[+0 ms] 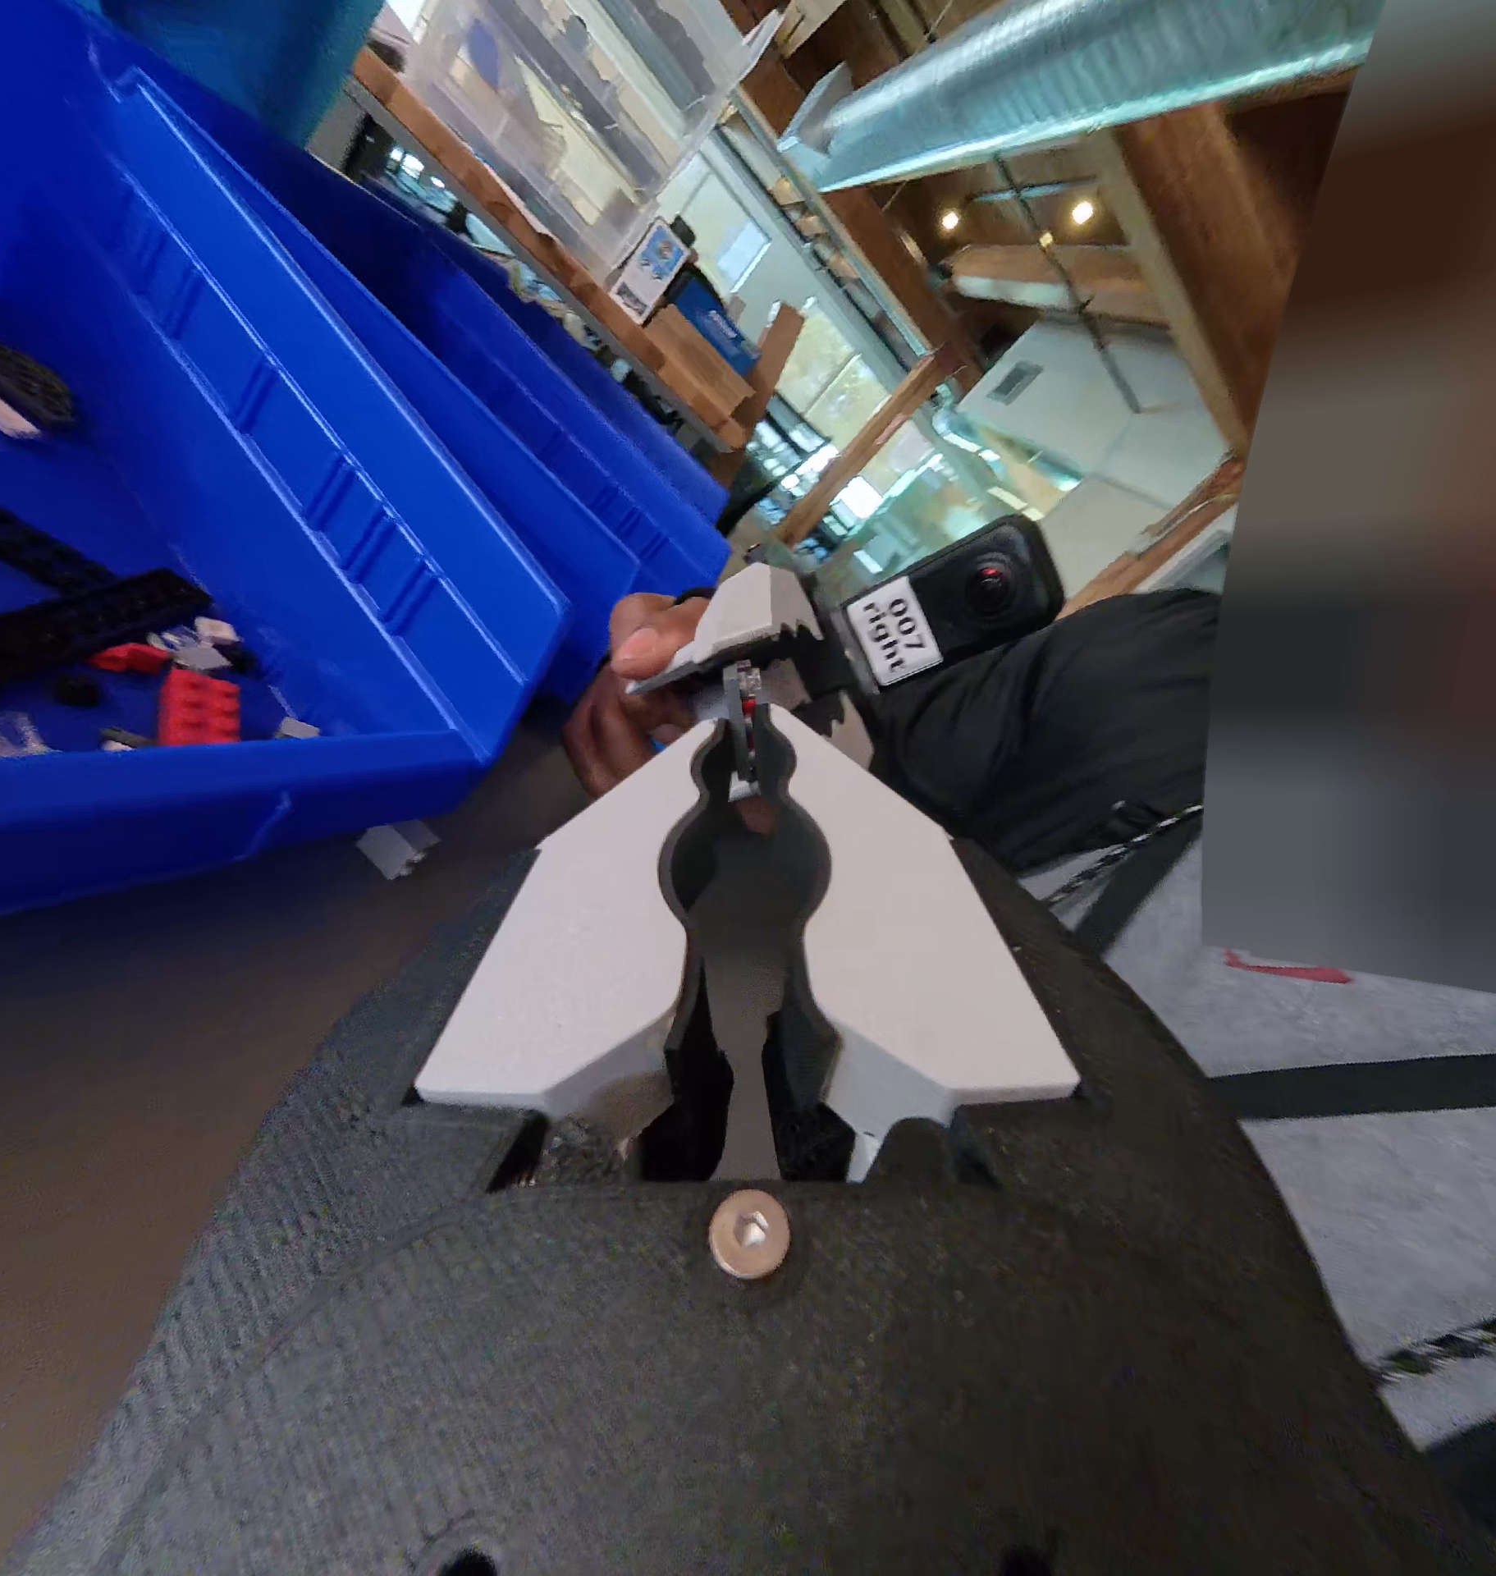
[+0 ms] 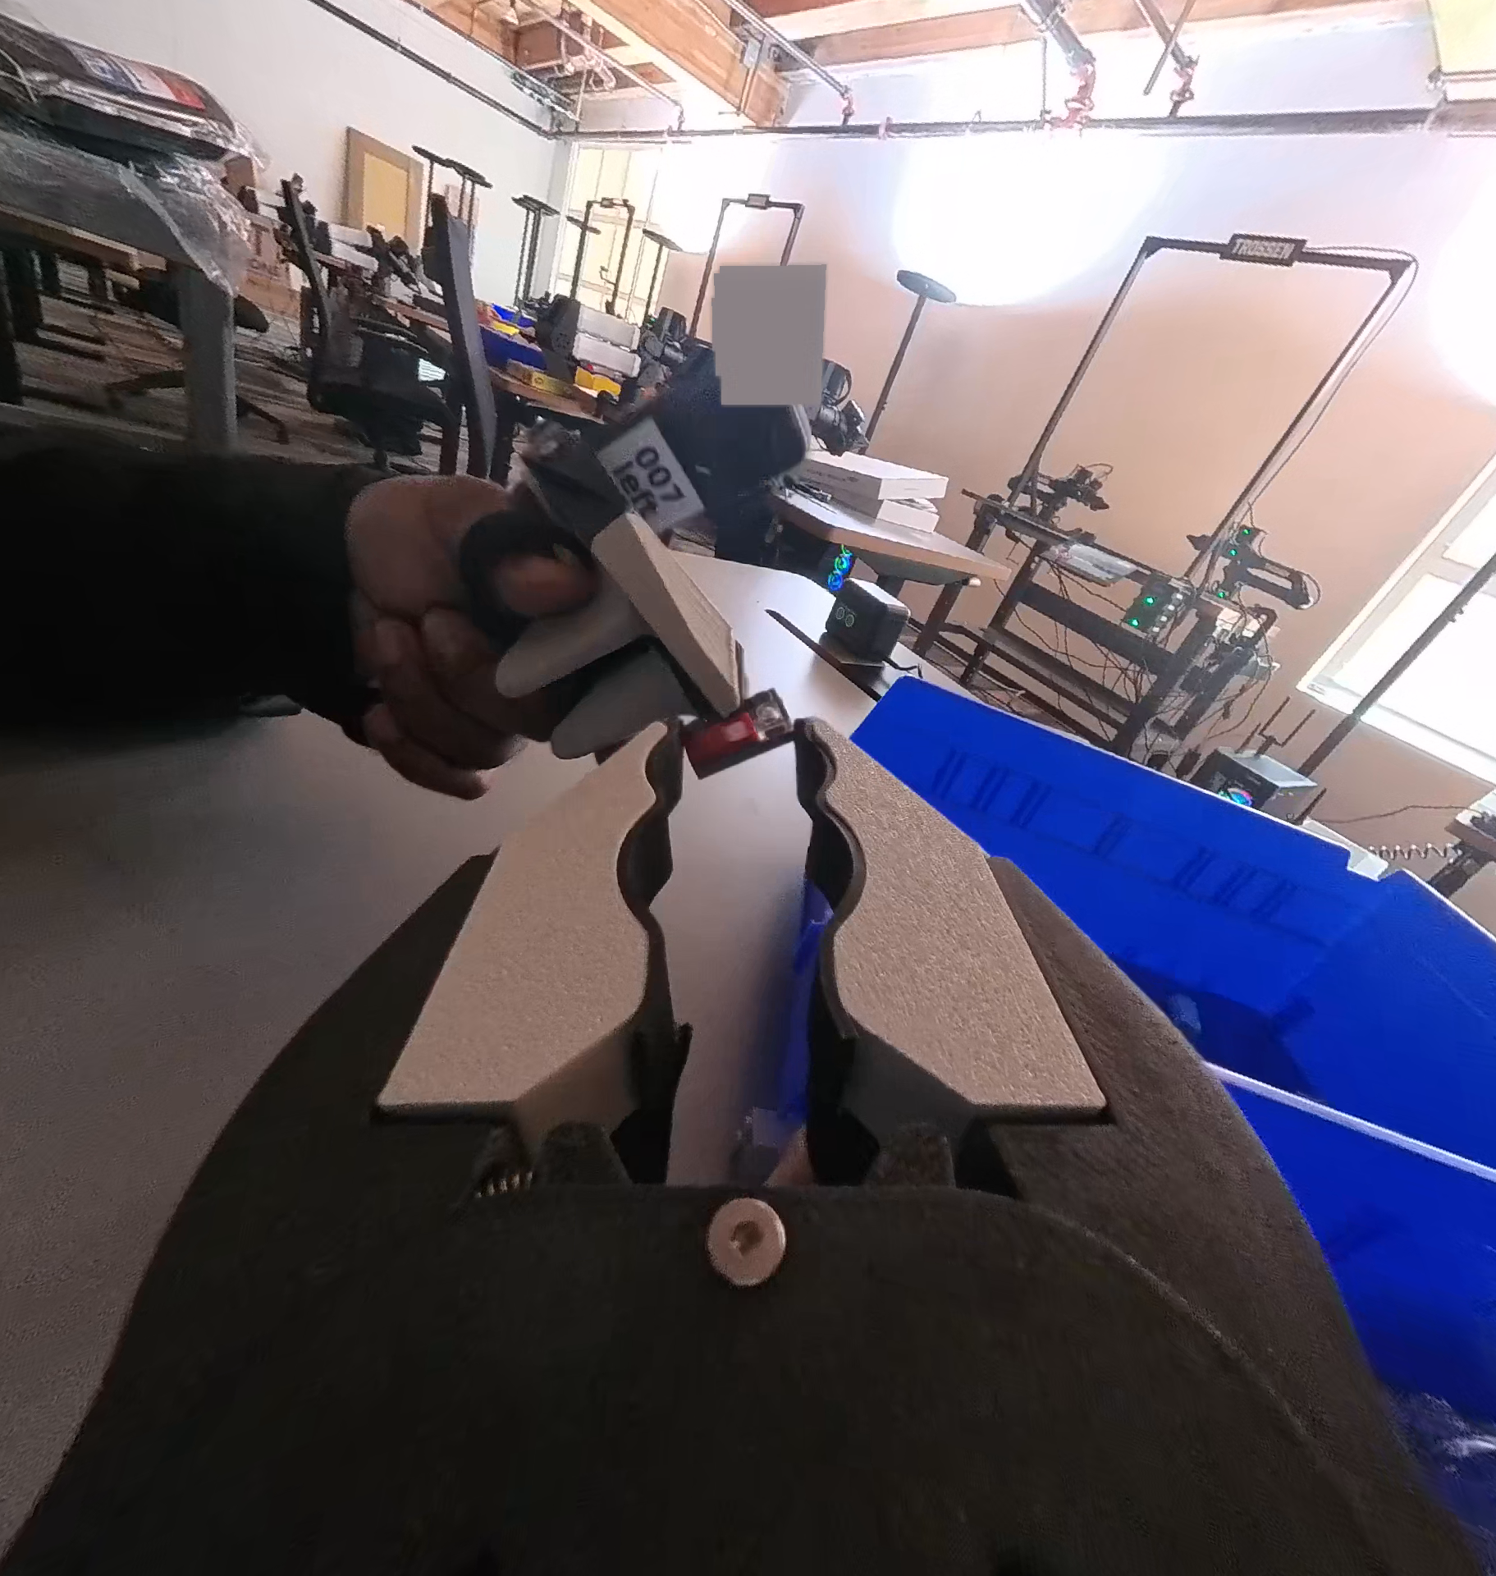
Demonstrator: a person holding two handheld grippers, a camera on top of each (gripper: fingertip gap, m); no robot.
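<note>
My left gripper (image 1: 740, 735) is shut on a small brick piece (image 1: 742, 712) of grey, red and clear parts, pinched at the fingertips. My right gripper (image 2: 734, 729) comes at the same piece (image 2: 727, 740) from the other side, its fingertips against the two ends of the piece. In the left wrist view the right gripper (image 1: 748, 663) shows just beyond my fingertips, held by a hand (image 1: 633, 648). In the right wrist view the left gripper (image 2: 717, 701) reaches in from the upper left, held by a hand (image 2: 420, 648) in a dark sleeve. The piece is held above the grey table (image 2: 173, 895).
A large blue bin (image 1: 343, 512) lies to the left with a red brick (image 1: 198, 703), black plates (image 1: 71, 614) and several small loose bricks. It also shows in the right wrist view (image 2: 1153, 853). A small white part (image 1: 395, 844) lies by the bin. A black device (image 2: 863, 618) stands farther back on the table. Only a small space, under 4 cm, lies between the two pairs of fingers.
</note>
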